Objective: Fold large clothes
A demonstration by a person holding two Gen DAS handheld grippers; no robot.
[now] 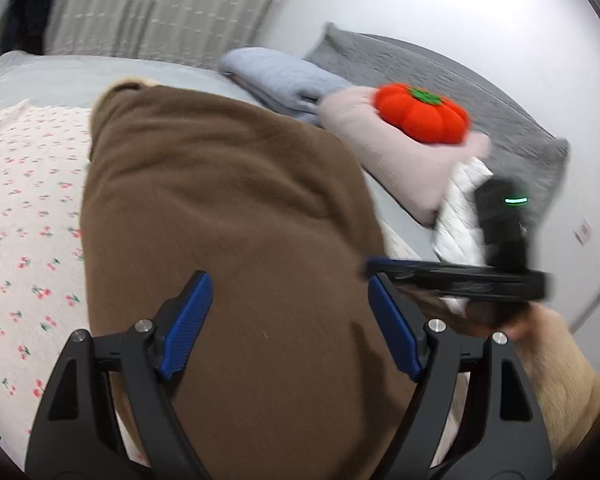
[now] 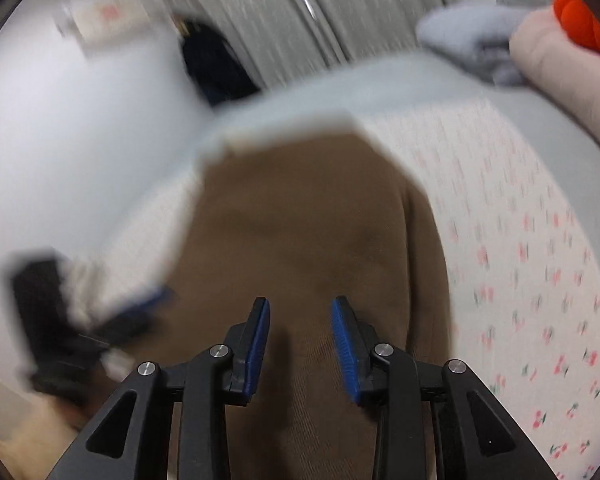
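Both the left tool [image 1: 290, 326] and right tool [image 2: 300, 346] hovered spread and empty over the soft brown fleece garment [image 1: 228, 216], which lay lengthwise on the cherry-print bed cover [image 1: 24, 216], apparently for folding.

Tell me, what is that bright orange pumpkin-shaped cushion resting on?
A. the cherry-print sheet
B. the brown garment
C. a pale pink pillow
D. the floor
C: in the left wrist view the orange pumpkin cushion sits on top of the pale pink pillow, off to the right of the brown garment.
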